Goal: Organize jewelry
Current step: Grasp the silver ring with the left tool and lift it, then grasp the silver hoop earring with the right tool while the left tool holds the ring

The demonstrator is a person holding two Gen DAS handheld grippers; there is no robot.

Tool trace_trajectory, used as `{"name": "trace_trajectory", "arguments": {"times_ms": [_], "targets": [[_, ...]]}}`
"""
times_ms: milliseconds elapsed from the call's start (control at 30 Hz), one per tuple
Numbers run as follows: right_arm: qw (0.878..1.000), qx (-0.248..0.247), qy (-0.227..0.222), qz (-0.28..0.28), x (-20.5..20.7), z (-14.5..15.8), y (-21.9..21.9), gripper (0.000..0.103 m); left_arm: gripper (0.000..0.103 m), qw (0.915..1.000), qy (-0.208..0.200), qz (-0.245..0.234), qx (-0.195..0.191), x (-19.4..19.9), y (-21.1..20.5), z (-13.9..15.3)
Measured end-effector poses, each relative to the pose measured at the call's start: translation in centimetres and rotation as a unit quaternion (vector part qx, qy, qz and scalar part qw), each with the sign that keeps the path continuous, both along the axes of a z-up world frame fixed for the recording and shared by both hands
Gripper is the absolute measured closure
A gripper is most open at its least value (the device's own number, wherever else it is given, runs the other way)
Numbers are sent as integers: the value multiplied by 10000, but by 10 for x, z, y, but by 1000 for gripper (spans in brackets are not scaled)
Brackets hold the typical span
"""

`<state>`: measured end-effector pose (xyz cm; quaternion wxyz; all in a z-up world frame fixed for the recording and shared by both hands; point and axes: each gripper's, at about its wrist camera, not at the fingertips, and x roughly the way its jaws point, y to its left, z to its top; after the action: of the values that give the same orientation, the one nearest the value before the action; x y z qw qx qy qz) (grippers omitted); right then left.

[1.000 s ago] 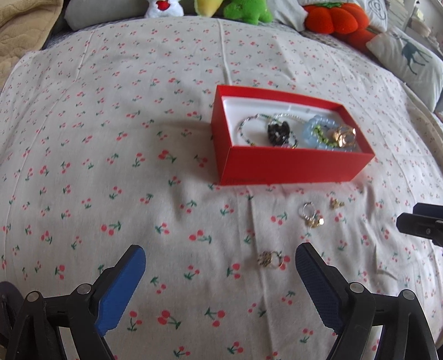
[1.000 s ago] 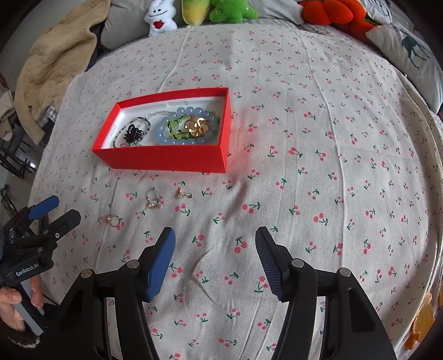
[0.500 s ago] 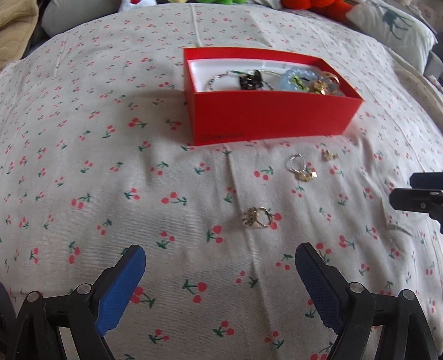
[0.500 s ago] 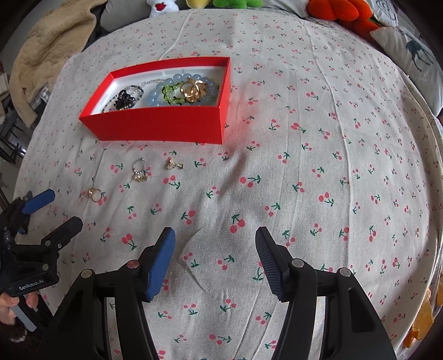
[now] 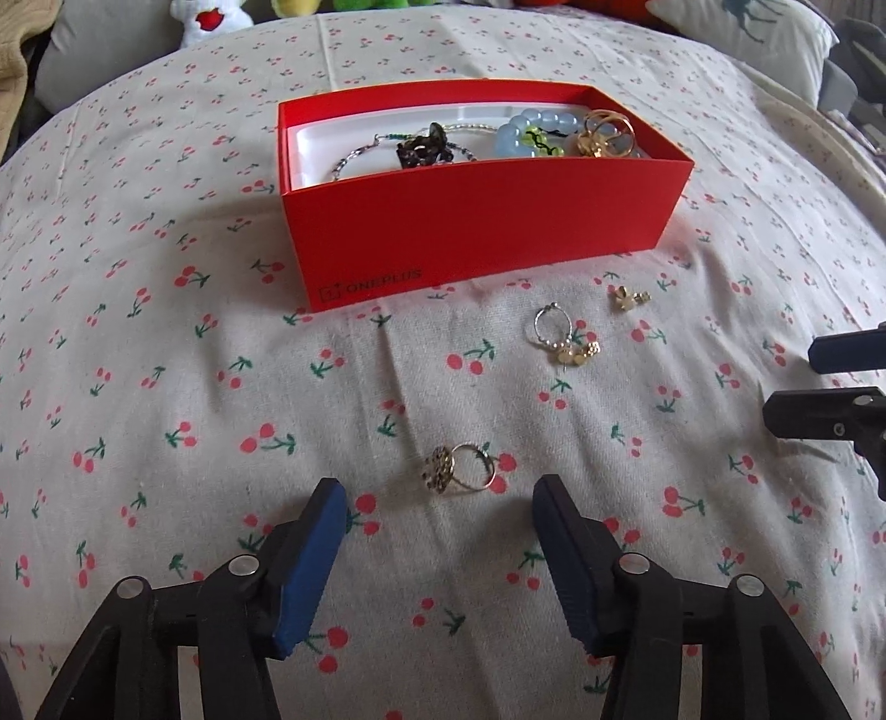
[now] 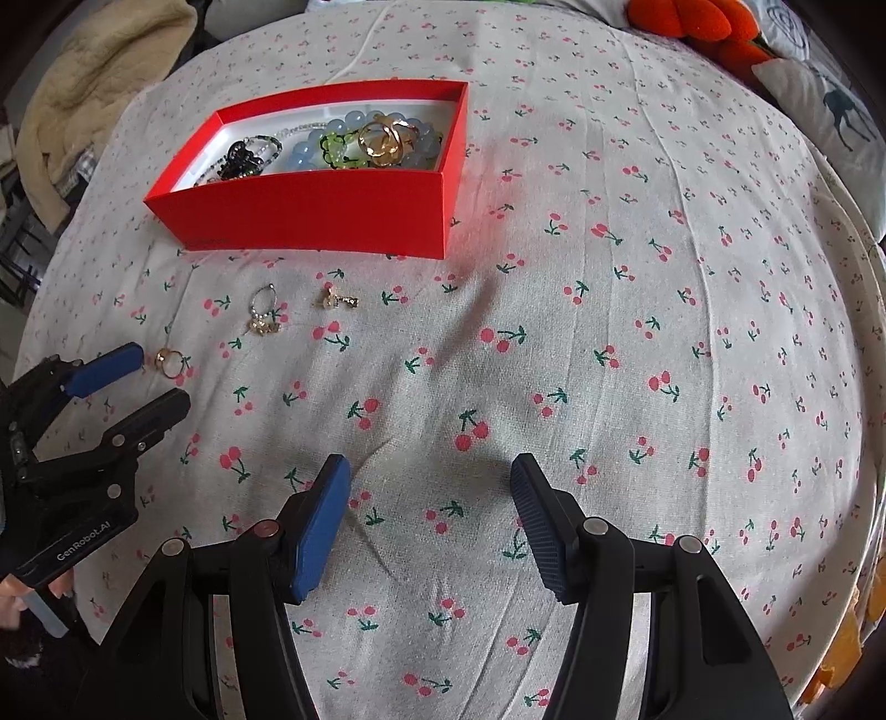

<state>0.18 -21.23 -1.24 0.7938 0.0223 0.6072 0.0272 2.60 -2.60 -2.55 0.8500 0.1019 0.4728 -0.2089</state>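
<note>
A gold ring with a flower top lies on the cherry-print sheet, just ahead of my left gripper. Its jaws are closing, with the ring a little beyond the tips and nothing pressed between the pads. A hoop earring with gold charms and a small gold earring lie further on, in front of the red box. The box holds bracelets, a dark piece and gold rings. My right gripper hangs open over bare sheet, to the right of the loose pieces.
Plush toys and pillows line the far edge of the bed. A beige blanket is heaped at the far left. A person's hand holds the left gripper's handle at the lower left of the right wrist view.
My left gripper has come down and forward toward the flower ring, and its jaws have narrowed. My right gripper has sunk a little toward the sheet, jaws unchanged.
</note>
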Motion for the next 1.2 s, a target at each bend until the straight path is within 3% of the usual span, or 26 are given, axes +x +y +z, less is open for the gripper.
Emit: {"name": "trace_trajectory", "arguments": {"times_ms": [133,267,1067,1200], "targets": [[10000,-11,7,4,2,0,0,40,57,10000,-37,-73,7,3,-4,0],[10000,-4,6,4,3,-1,0,40,82,9999,-39,-106,48,3,-6,1],[9986,423,-329,37,51,12,61,41,82,9984,66,559,12,7,35,16],[9984,413,-365,132,63,9,76,50,82,9979,68,639,7,7,43,18]]}}
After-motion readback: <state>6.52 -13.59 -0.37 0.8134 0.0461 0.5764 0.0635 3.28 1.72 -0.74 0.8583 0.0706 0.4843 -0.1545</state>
